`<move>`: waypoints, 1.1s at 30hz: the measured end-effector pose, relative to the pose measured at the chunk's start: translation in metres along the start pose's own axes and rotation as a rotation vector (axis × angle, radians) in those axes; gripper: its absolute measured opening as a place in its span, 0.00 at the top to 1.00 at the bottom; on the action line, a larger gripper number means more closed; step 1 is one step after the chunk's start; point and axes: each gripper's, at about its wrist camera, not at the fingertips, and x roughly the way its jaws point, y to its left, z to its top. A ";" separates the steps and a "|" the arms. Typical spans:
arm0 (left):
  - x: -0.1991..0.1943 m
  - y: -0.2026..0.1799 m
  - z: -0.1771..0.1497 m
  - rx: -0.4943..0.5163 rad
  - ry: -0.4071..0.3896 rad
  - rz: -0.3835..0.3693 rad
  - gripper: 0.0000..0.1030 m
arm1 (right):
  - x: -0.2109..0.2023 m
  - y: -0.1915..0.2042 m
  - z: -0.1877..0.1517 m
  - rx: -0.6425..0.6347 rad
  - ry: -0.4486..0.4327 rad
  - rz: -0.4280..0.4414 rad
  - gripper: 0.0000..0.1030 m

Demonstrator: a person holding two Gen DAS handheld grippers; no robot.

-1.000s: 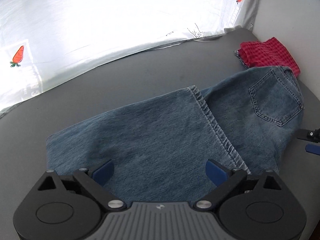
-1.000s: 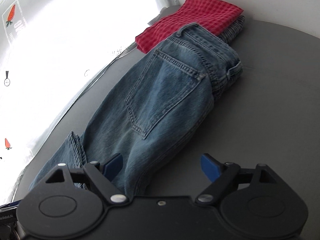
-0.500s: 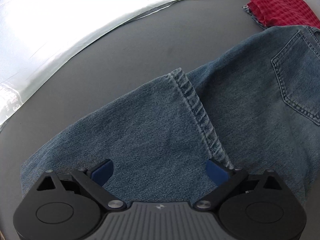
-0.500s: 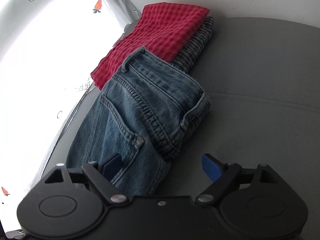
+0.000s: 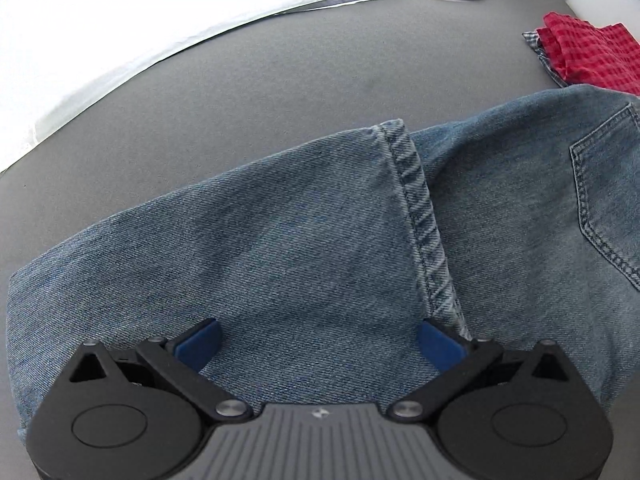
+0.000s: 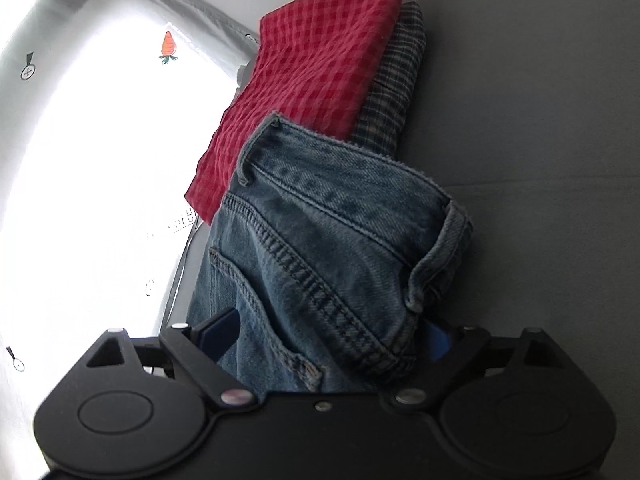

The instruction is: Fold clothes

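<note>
The jeans lie on the grey surface, already doubled once: the leg hem is laid back over the seat, short of the back pocket. The step in hand looks like the start of the next fold.

The left gripper points steeply down over the folded leg end, its blue pads set wide with denim beneath and between them, gripping nothing.

The right gripper hovers at the waistband, also spread wide. The seat and waistband edge sit between its pads; whether the right pad touches the cloth is hard to tell, since denim hides it.

Beyond lies a folded red checked cloth on a dark plaid garment.

Next, each gripper probably needs to close on its edge before lifting one end over.
</note>
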 end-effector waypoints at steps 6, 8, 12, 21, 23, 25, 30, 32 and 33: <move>-0.004 0.004 -0.009 -0.028 -0.023 -0.008 0.00 | -0.012 0.013 -0.003 -0.063 -0.021 -0.085 0.72; -0.005 0.006 -0.013 -0.038 -0.033 -0.013 0.00 | -0.025 0.031 -0.009 -0.132 -0.041 -0.086 0.74; -0.011 0.010 -0.018 -0.063 -0.051 -0.019 0.00 | -0.055 0.081 -0.032 -0.337 -0.104 -0.113 0.76; -0.125 0.118 -0.058 -0.418 -0.408 -0.185 0.00 | -0.115 0.226 -0.133 -0.845 -0.268 -0.028 0.77; -0.153 0.155 -0.080 -0.502 -0.493 -0.181 0.00 | -0.124 0.254 -0.180 -0.980 -0.275 0.048 0.77; -0.176 0.191 -0.116 -0.585 -0.548 -0.123 0.00 | -0.129 0.275 -0.237 -1.130 -0.256 0.129 0.77; -0.199 0.265 -0.209 -0.769 -0.526 0.080 0.00 | -0.105 0.277 -0.403 -1.584 -0.029 0.261 0.60; -0.197 0.290 -0.235 -0.848 -0.460 0.102 0.00 | -0.083 0.249 -0.474 -1.828 0.140 0.233 0.59; -0.197 0.298 -0.245 -0.880 -0.439 0.094 0.00 | -0.082 0.239 -0.494 -1.899 0.194 0.224 0.60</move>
